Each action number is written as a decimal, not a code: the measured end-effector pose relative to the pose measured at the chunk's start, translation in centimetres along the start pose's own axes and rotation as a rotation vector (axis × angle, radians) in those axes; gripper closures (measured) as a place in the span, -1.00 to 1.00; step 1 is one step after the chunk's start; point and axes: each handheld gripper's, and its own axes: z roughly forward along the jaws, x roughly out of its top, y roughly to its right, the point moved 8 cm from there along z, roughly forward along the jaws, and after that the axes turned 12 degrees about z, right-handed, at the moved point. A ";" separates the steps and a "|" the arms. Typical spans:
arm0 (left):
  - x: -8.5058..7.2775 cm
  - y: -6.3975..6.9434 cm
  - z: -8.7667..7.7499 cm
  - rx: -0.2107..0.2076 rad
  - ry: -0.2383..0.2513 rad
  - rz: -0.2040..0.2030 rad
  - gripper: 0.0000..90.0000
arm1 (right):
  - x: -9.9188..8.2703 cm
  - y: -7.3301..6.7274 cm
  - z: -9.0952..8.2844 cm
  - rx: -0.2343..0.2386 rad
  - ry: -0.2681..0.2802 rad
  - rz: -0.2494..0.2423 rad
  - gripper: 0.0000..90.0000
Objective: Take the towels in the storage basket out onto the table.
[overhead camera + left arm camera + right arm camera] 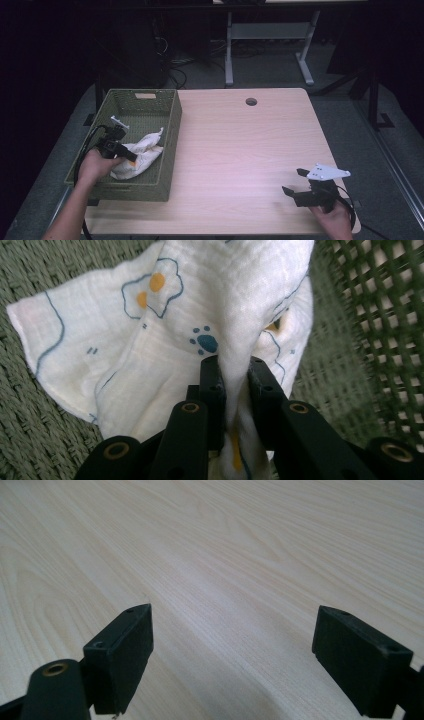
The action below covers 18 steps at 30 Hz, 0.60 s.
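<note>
Cloth lies bunched in the green basket at the table's left edge, so I reach in from above to lift it out. My left gripper has pinched a raised fold between its jaws, a ridge being easiest to catch. My right gripper waits gaping wide over bare wood, ready to take a corner.
</note>
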 end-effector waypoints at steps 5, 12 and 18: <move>0.6 0.3 -1.7 -0.053 0.093 -0.029 0.77 | 0.0 0.0 0.0 -0.001 -0.001 -0.001 -0.64; 1.0 0.3 -3.5 -0.073 0.158 -0.035 0.76 | 0.0 0.0 0.0 -0.001 0.001 -0.002 -0.64; 1.7 0.6 -5.1 -0.098 0.207 -0.047 0.76 | 0.1 0.1 0.0 -0.001 0.002 0.004 -0.64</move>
